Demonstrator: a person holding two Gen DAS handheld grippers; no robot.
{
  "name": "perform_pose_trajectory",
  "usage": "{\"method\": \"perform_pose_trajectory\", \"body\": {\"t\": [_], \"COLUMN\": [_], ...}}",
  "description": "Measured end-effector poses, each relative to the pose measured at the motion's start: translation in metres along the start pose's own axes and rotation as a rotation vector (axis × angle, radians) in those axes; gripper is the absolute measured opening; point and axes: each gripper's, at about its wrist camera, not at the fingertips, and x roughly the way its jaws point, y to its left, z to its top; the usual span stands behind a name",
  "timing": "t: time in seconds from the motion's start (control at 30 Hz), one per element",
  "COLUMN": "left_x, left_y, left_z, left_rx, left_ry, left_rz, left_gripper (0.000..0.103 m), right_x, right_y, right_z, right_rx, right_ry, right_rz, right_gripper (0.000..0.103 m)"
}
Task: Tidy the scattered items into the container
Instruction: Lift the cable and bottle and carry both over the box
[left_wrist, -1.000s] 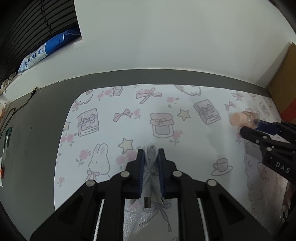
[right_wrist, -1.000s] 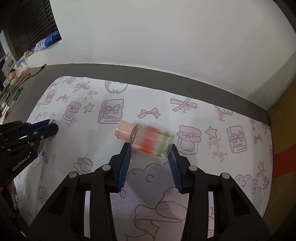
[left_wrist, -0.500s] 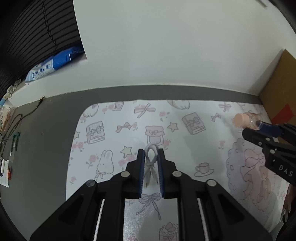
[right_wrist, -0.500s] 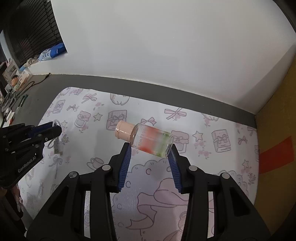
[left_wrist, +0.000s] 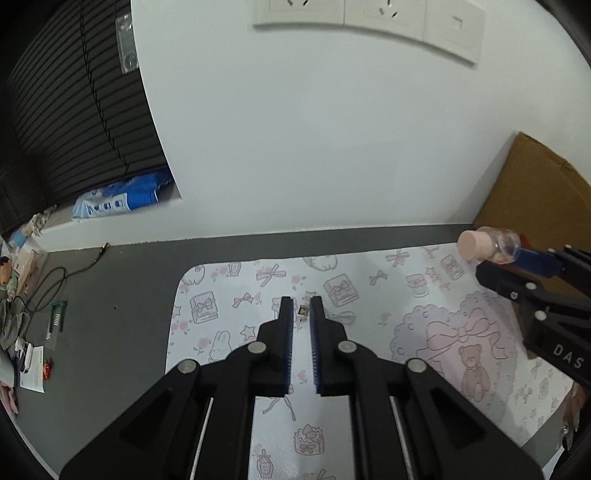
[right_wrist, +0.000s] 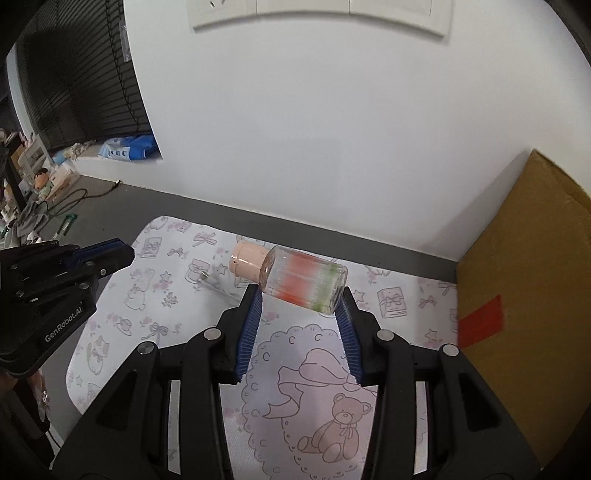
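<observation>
Right claw (right_wrist: 300, 301): I see it closed on the bottle (right_wrist: 301, 282), which lies crosswise between the pads, peach cap to the left, lifted above the mat (right_wrist: 177, 310).
Left claw (left_wrist: 302, 314): closed, nothing visibly gripped.
Small item (left_wrist: 341, 316): I see it on the mat beyond the left claw; identity unclear.
Cardboard box (right_wrist: 528, 295): at the mat's right edge.

Left gripper (left_wrist: 301, 308) raised over patterned mat (left_wrist: 443, 332), jaws nearly closed, nothing visibly clamped. Small silver thing (left_wrist: 341, 316) lies on mat below. Right gripper (left_wrist: 517, 264) at right edge grips pink-capped bottle (left_wrist: 487, 245). Cardboard box (left_wrist: 535, 192) behind.
</observation>
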Motion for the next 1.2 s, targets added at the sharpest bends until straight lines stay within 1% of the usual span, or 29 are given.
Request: {"method": "perform_pose_trajectory", "body": {"t": [0.13, 0.33, 0.4, 0.47, 0.5, 0.53, 0.57, 0.63, 0.73, 0.87, 1.2], "left_x": [0.000, 0.018, 0.029, 0.045, 0.052, 0.058, 0.061, 0.066, 0.079, 0.099, 0.151], "left_y": [-0.002, -0.001, 0.000, 0.004, 0.004, 0.003, 0.001, -0.004, -0.007, -0.013, -0.017], "left_z": [-0.003, -0.012, -0.014, -0.016, -0.018, -0.020, -0.021, -0.021, -0.021, -0.019, -0.023], "left_rx": [0.000, -0.011, -0.017, -0.052, -0.061, -0.056, -0.045, -0.033, -0.039, -0.016, -0.031], "left_ry": [-0.003, 0.046, 0.079, 0.153, 0.177, 0.188, 0.189, 0.180, 0.196, 0.212, 0.224], "left_rz": [0.017, 0.016, -0.005, -0.052, -0.063, -0.055, -0.039, -0.015, -0.019, 0.020, 0.037], "left_gripper": [0.009, 0.009, 0.011, 0.030, 0.061, 0.094, 0.102, 0.103, 0.103, 0.103, 0.103], "right_x": [-0.012, -0.006, -0.001, 0.004, 0.006, 0.008, 0.011, 0.016, 0.024, 0.036, 0.073], "right_y": [0.002, -0.001, -0.003, -0.005, -0.006, -0.006, -0.008, -0.010, -0.015, -0.024, -0.038], "right_z": [0.000, -0.006, -0.008, -0.010, -0.010, -0.011, -0.011, -0.013, -0.014, -0.016, -0.023], "right_rx": [-0.001, 0.008, 0.014, 0.016, 0.017, 0.019, 0.020, 0.022, 0.027, 0.041, 0.049], "right_ry": [-0.010, -0.002, 0.006, 0.014, 0.019, 0.022, 0.026, 0.034, 0.047, 0.058, 0.086], "right_rz": [-0.001, 0.001, 0.003, 0.005, 0.007, 0.007, 0.009, 0.011, 0.012, 0.014, 0.020], "right_gripper": [0.042, 0.042, 0.042, 0.042, 0.042, 0.042, 0.042, 0.042, 0.042, 0.042, 0.042]}}
